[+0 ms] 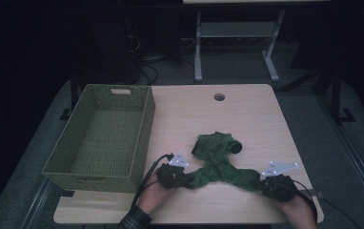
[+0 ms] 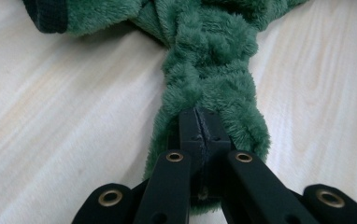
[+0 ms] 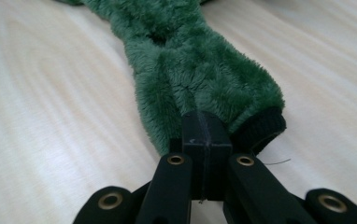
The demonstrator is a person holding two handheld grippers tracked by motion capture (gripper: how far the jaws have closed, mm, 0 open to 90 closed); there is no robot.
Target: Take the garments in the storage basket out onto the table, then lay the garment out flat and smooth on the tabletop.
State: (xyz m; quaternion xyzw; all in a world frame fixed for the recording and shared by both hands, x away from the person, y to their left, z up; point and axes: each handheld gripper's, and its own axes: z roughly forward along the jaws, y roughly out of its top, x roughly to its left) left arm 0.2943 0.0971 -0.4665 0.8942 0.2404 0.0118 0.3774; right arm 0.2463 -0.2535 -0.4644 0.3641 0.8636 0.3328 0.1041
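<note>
Dim room, dark floor with cables and a second desk frame behind; the pale wood-grain worktop (image 1: 247, 119) carried a green fleece garment (image 1: 217, 160) near its front middle and a green woven basket (image 1: 103, 136) at the left edge. The garment lay bunched, two tube-like ends running out toward the person's side, one to each hand, the bulk and a dark-cuffed opening farther back toward the worktop's centre. The left gripper (image 1: 174, 175) had its jaws pressed together on the end of the left tube, pile bulging round the tips in the left gripper view (image 2: 200, 135). The right gripper (image 1: 276, 184) was likewise pinched shut on the other end, right at the black ribbed cuff (image 3: 260, 128), fabric caught between the tips (image 3: 207, 140). Judged handling: light, soft, floppy, no stiffness, so it would sag and drape between the two holds; plush pile gives decent friction but a thin pinch of fleece could slip out under a pull. Not fragile. The cuffs looked the best hold, firmer and denser edge than the loose pile. The basket sat empty and open-topped, just beside the left hand (image 1: 152, 193), its near wall tall enough to need a lift over it. A cable hole (image 1: 219, 97) sat well apart at the back. Nothing else stood on the worktop between garment and basket.
</note>
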